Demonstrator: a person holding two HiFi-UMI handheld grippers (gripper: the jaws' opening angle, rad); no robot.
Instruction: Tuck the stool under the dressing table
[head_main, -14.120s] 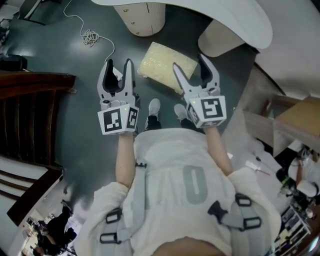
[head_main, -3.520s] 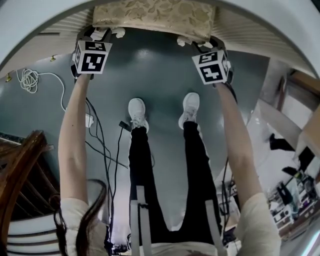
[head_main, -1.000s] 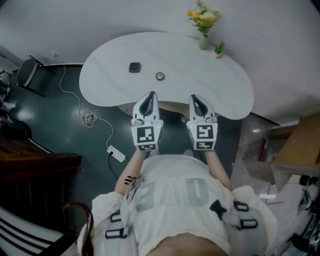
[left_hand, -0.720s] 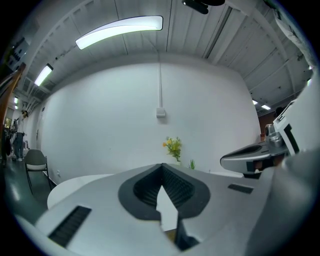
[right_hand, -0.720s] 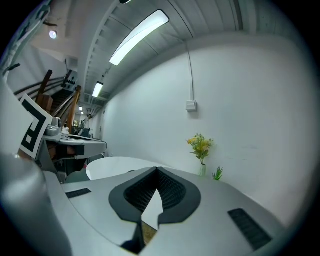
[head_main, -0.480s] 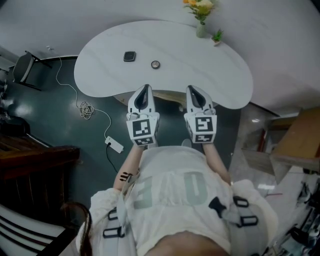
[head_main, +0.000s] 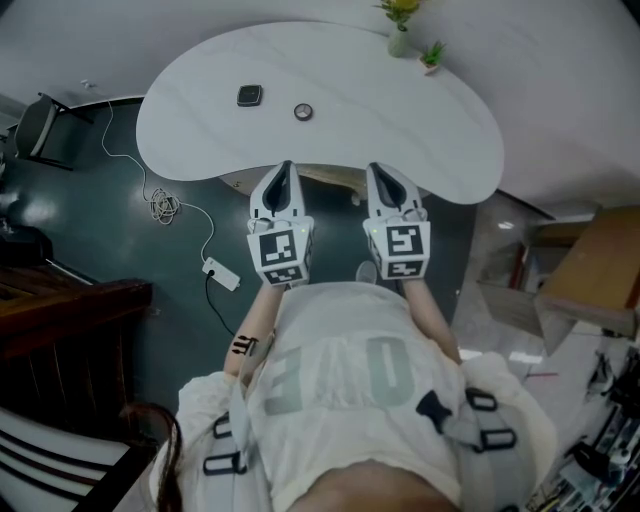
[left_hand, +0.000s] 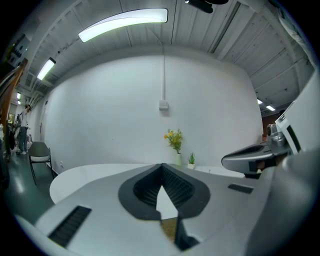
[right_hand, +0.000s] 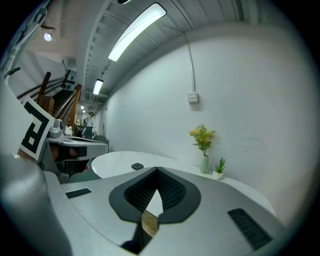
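Stool (head_main: 328, 177) showing only as tan sliver, rest hiding under counter (head_main: 200, 110). Left hand-held gripper (head_main: 283, 170), right hand-held gripper (head_main: 378, 172) both hovering fully closed, gripping nothing.

The stool (head_main: 335, 178) is almost wholly hidden under the worktop (head_main: 330, 70), on which a small dark object (head_main: 249, 95) and a round one (head_main: 303, 111) cannot be identified.

Did a quick count, there was: one white dressing table (head_main: 330, 90), one stool (head_main: 325, 178) poking out at its 6 o'clock edge, two grippers (left gripper (head_main: 284, 172), right gripper (head_main: 376, 175)), one dark square thing (head_main: 249, 95), one round thing (head_main: 303, 111), one flower vase (head_main: 399, 40) and one potted plant (head_main: 432, 55) at 1 o'clock, one chair (head_main: 35, 125) at 9 o'clock.
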